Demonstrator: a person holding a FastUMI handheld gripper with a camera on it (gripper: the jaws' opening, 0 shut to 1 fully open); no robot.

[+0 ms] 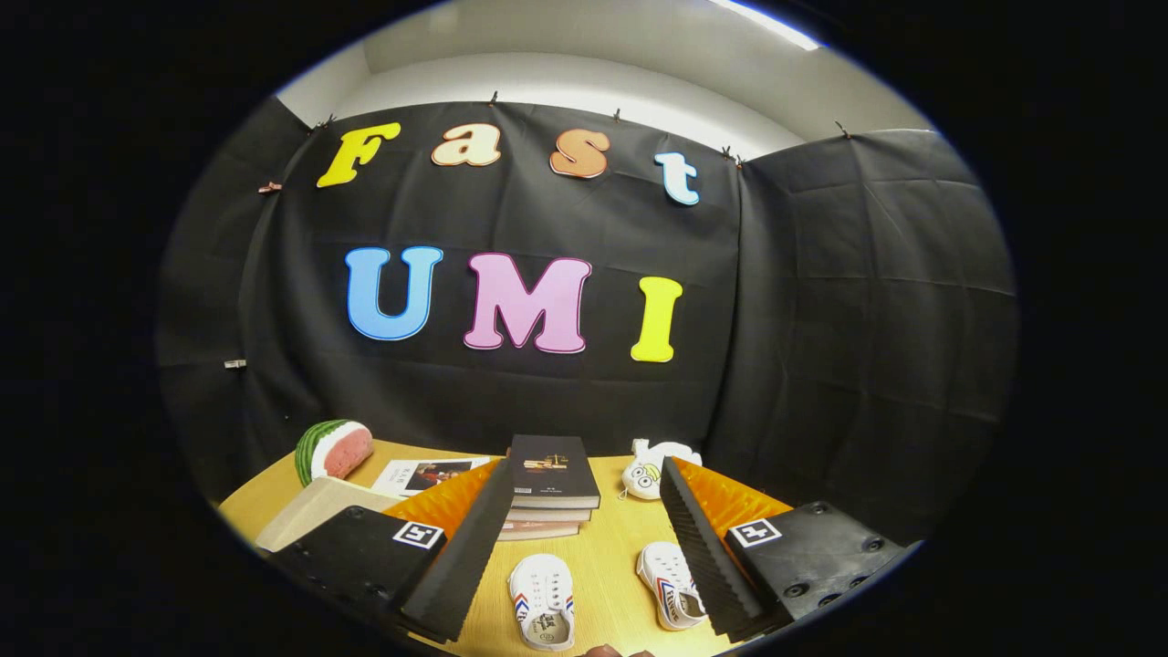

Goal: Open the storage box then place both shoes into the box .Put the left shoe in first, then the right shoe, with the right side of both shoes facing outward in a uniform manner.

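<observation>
Two small white shoes with red and blue side stripes lie on the wooden table [602, 557]. One shoe [542, 600] rests between my fingers, closer to the left one. The other shoe [671, 584] lies against the inner side of the right finger, partly hidden by it. A beige box [315, 516] sits to the left, beyond the left finger, mostly covered by it; whether its lid is up I cannot tell. My gripper [584, 484] hovers above the table, open wide, with nothing held between the fingers.
A stack of books [550, 479] stands just ahead of the fingers at the middle of the table. A watermelon-slice toy [333, 449] and a printed sheet [427, 474] lie at the back left. A small white plush toy [652, 470] sits at the back right.
</observation>
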